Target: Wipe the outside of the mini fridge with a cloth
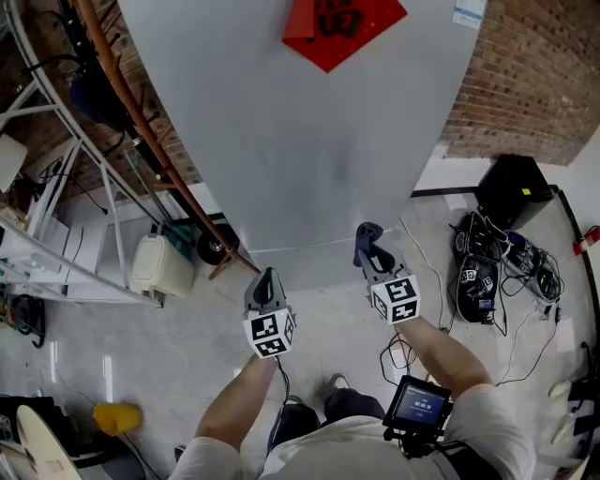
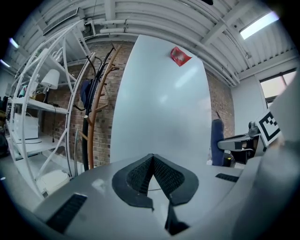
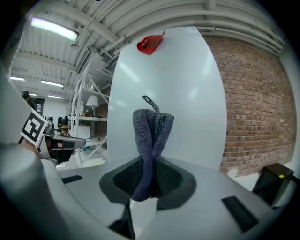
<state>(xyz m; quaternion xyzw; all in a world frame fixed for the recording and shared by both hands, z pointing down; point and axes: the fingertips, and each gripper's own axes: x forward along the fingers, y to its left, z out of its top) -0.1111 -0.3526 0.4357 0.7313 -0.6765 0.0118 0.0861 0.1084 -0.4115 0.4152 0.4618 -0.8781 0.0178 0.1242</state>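
The pale grey fridge (image 1: 300, 122) stands ahead of me, with a red diamond sticker (image 1: 342, 23) high on its front. My right gripper (image 1: 373, 255) is shut on a bunched blue-grey cloth (image 3: 151, 140) that sticks up between its jaws, a short way in front of the fridge's lower door (image 3: 187, 103). My left gripper (image 1: 266, 282) is shut with nothing in it, its pads (image 2: 152, 176) meeting at the tip. It points at the same fridge front (image 2: 161, 108), level with the right gripper and to its left.
A white metal shelf rack (image 1: 66, 159) and a wooden coat stand (image 1: 150, 141) stand left of the fridge. A white appliance (image 1: 161, 267) sits on the floor by them. A black box (image 1: 511, 187) and tangled cables (image 1: 497, 267) lie to the right, near a brick wall (image 1: 534, 75).
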